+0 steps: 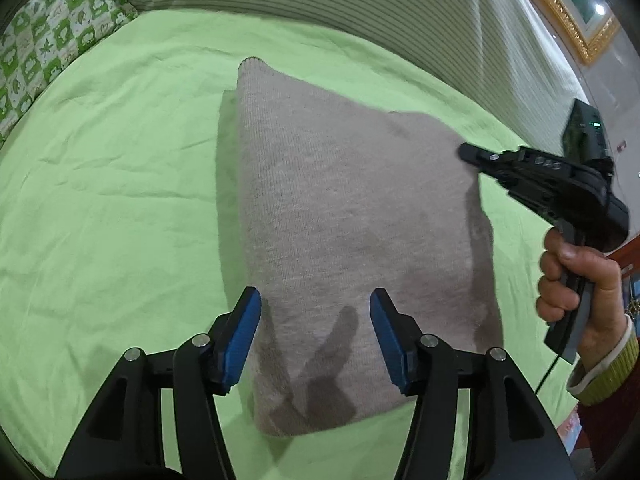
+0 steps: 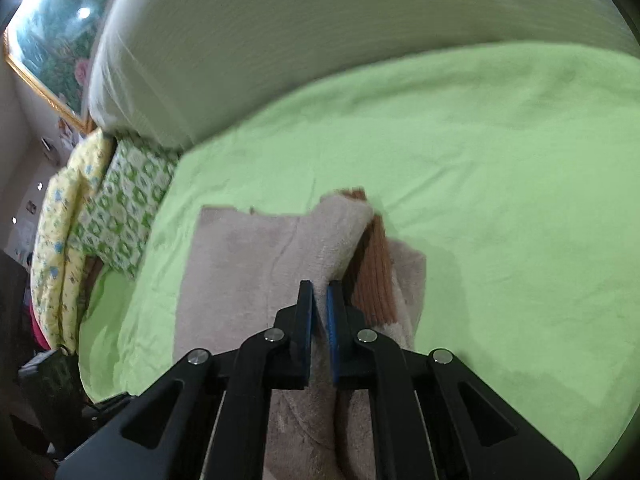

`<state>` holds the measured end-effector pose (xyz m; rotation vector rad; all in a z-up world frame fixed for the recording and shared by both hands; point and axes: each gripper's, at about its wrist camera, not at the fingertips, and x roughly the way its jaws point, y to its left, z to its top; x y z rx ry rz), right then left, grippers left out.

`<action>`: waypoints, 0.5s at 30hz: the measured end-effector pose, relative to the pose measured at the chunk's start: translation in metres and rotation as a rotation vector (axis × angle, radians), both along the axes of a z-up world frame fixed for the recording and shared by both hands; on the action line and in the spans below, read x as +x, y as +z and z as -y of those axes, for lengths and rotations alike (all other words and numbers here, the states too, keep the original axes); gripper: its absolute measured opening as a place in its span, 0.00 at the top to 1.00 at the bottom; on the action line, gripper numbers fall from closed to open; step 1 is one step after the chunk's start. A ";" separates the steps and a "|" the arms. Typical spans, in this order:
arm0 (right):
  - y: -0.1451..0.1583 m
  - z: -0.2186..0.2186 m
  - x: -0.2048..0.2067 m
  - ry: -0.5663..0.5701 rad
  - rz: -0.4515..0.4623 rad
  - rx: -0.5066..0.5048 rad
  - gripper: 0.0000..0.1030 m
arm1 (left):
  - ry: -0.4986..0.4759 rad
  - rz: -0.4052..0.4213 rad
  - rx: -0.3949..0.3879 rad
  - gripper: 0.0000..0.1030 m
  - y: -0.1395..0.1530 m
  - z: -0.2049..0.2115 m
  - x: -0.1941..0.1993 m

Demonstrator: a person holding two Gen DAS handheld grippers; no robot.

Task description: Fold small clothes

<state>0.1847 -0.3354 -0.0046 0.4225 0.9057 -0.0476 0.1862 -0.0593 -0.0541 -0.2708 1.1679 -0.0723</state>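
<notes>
A lime-green bedsheet (image 1: 120, 200) is spread flat; on it the beige ribbed-knit garment (image 1: 340, 220) is laid folded. Its fuzzy edge is pinched by the clenched right gripper (image 2: 320, 300); the left gripper (image 1: 315, 300) is held released above it.

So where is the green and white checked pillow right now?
The checked pillow sits at the top left corner of the left wrist view, on the far edge of the green sheet, beside the striped headboard.
</notes>
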 end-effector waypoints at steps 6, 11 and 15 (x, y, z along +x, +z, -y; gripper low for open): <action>-0.034 0.009 0.001 -0.037 -0.096 -0.046 0.93 | -0.018 -0.045 0.029 0.42 -0.018 0.008 0.005; -0.024 0.004 -0.003 -0.061 -0.080 -0.049 0.89 | -0.009 -0.024 0.014 0.42 -0.008 0.001 0.009; 0.003 -0.011 -0.019 -0.061 0.011 -0.066 0.89 | 0.009 -0.001 0.019 0.41 -0.001 0.000 0.010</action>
